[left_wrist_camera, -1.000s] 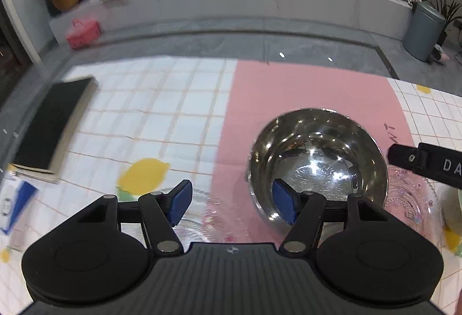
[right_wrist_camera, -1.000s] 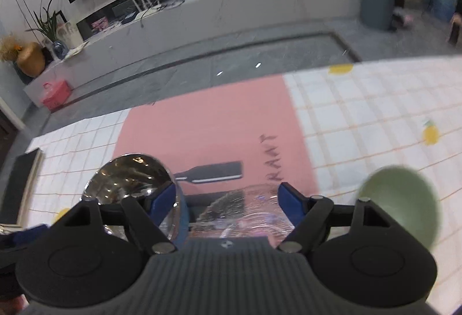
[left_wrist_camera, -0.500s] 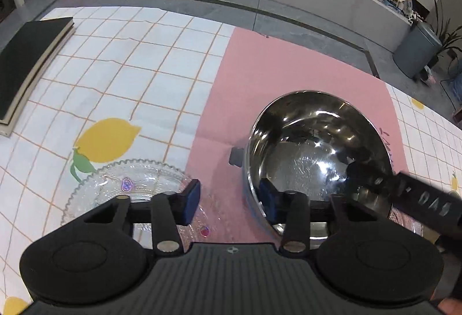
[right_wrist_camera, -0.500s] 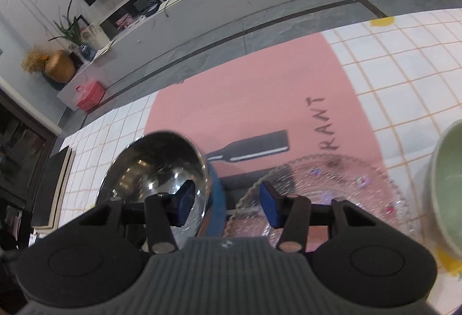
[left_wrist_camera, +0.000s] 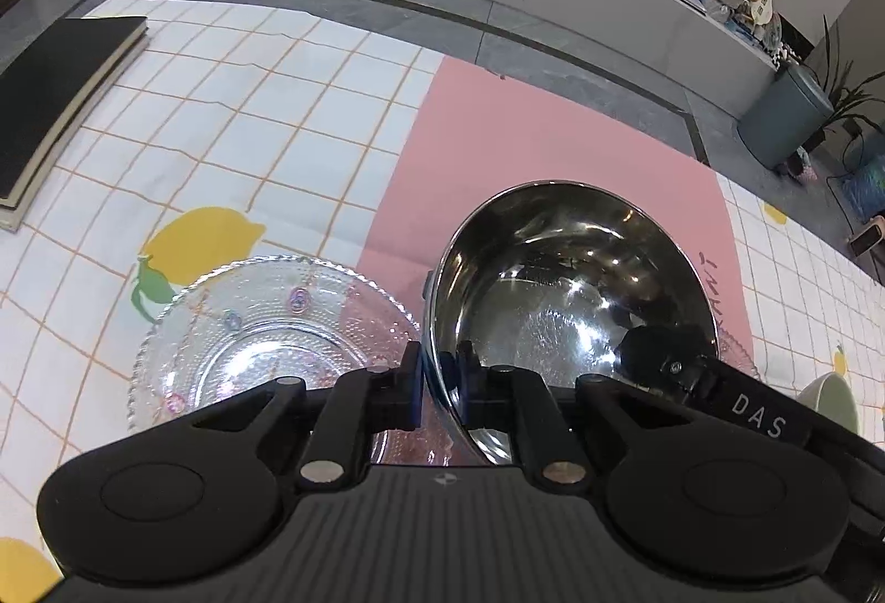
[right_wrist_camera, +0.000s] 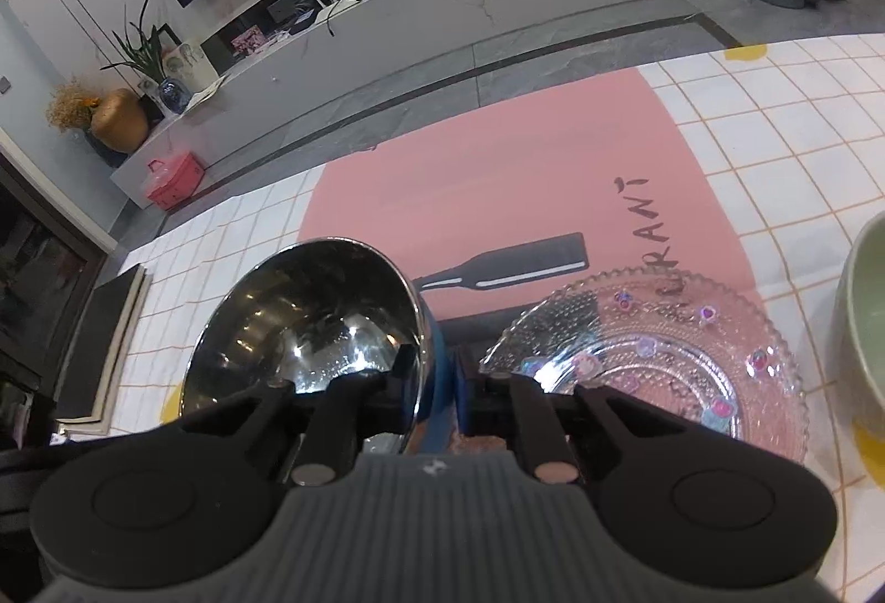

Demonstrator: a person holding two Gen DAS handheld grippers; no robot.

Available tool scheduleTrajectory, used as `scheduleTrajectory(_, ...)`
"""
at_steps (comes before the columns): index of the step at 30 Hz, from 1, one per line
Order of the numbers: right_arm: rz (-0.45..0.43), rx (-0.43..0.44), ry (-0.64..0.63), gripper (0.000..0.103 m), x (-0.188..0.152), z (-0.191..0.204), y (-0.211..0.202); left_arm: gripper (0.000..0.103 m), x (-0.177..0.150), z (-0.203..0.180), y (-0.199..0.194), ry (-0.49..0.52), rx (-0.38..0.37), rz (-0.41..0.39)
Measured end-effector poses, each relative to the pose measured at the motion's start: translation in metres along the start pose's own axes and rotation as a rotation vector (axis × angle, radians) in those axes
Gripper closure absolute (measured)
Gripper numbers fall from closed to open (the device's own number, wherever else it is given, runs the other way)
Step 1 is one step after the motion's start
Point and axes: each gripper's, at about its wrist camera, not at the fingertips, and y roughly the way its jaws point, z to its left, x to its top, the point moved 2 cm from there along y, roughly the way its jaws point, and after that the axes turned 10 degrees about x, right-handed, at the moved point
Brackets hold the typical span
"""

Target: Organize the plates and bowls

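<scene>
A steel bowl (left_wrist_camera: pixel 569 282) stands on the pink mat (left_wrist_camera: pixel 542 144). My left gripper (left_wrist_camera: pixel 437 381) is shut on its near left rim, one pad inside and one outside. My right gripper (right_wrist_camera: pixel 440 376) grips the opposite rim of the steel bowl (right_wrist_camera: pixel 310 321), its jaws closing with the rim between the pads. In the left wrist view one black finger (left_wrist_camera: pixel 675 365) of the right gripper reaches into the bowl. One clear glass plate (left_wrist_camera: pixel 265 343) lies just left of the bowl. A second glass plate (right_wrist_camera: pixel 652 359) lies just right of it.
A pale green bowl (right_wrist_camera: pixel 863 326) sits right of the second glass plate. A black book (left_wrist_camera: pixel 55 99) lies at the table's far left. The table's far edge (left_wrist_camera: pixel 310 11) drops to a grey floor; a grey bin (left_wrist_camera: pixel 785 116) stands beyond.
Both grippers went from wide open to closed on opposite sides of the steel bowl's rim. The left gripper rolled a little; the right one sank slightly toward the bowl.
</scene>
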Motion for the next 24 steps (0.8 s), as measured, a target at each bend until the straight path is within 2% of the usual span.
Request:
scheduleTrajectory(7, -0.019, 0.026, -0.015, 0.091, 0.002, 0.023, -0.025, 0.090, 0.002, 0.006, -0.035, -0.003, 0.018, -0.039)
scheduleTrajectory(12, 0.008, 0.030, 0.048, 0.092, 0.006, 0.046, -0.052, 0.092, 0.000, 0.014, -0.072, -0.045, 0.048, -0.077)
scheduleTrajectory(18, 0.025, 0.003, -0.001, 0.095, 0.000, 0.081, -0.095, 0.093, -0.009, 0.021, -0.122, -0.061, 0.071, -0.145)
scheduleTrajectory(24, -0.028, 0.008, -0.045, 0.095, -0.021, 0.114, -0.153, 0.093, -0.030, 0.038, -0.174, -0.104, 0.052, -0.186)
